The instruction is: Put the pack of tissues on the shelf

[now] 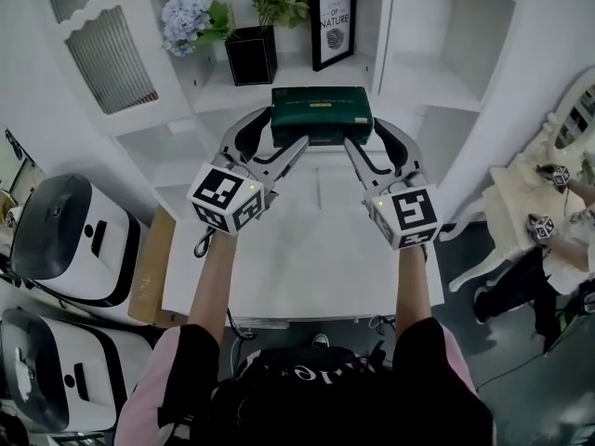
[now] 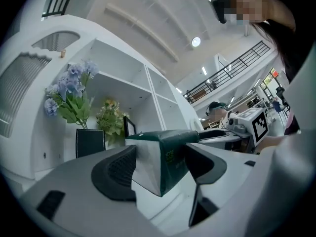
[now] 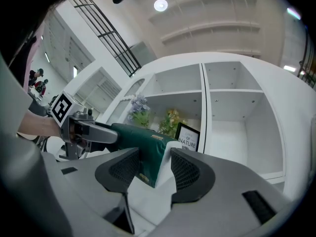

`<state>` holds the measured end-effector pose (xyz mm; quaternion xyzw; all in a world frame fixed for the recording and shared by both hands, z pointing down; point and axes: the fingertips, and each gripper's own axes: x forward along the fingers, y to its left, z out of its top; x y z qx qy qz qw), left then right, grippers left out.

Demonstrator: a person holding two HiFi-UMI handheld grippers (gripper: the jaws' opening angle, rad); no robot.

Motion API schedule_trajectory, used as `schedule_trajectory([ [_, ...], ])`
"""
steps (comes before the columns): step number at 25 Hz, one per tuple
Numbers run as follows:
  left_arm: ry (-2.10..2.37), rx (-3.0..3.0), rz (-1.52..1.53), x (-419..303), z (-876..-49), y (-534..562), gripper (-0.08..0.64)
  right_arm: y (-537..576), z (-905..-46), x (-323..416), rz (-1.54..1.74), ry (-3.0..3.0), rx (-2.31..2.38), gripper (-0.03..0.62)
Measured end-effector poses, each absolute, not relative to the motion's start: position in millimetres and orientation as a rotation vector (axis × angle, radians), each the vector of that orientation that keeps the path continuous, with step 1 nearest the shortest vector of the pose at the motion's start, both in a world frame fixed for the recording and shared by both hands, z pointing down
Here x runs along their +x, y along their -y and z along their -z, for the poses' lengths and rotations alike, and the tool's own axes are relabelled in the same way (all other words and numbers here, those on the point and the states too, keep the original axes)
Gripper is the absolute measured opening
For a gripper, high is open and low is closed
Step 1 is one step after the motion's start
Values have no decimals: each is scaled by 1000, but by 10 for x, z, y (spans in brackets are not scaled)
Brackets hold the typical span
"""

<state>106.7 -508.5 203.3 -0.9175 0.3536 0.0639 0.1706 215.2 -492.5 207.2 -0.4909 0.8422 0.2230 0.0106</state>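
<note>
The dark green pack of tissues (image 1: 321, 114) is held level between both grippers, in front of the white shelf unit (image 1: 288, 80). My left gripper (image 1: 284, 130) is shut on the pack's left end, and my right gripper (image 1: 364, 130) is shut on its right end. In the left gripper view the pack (image 2: 170, 152) sits corner-on between the jaws of the left gripper (image 2: 160, 169). The right gripper view shows the pack (image 3: 140, 142) pinched by the right gripper (image 3: 155, 167). Whether the pack touches the ledge I cannot tell.
On the shelf behind the pack stand a black vase (image 1: 251, 56) with greenery, blue flowers (image 1: 186, 12) and a framed print (image 1: 333, 26). A white table (image 1: 307, 258) lies below my arms. White machines (image 1: 65, 230) stand at the left. Another person (image 1: 548, 277) is at the right.
</note>
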Motion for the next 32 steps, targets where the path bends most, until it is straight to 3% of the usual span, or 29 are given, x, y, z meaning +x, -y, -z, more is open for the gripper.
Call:
schedule_trajectory([
  [22, -1129, -2556, -75, 1208, -1875, 6072, 322, 5953, -1917, 2294, -688, -2595, -1617, 225],
  [32, -1289, -2488, -69, 1154, -1834, 6397, 282, 6205, -1858, 2214, -706, -2551, -1679, 225],
])
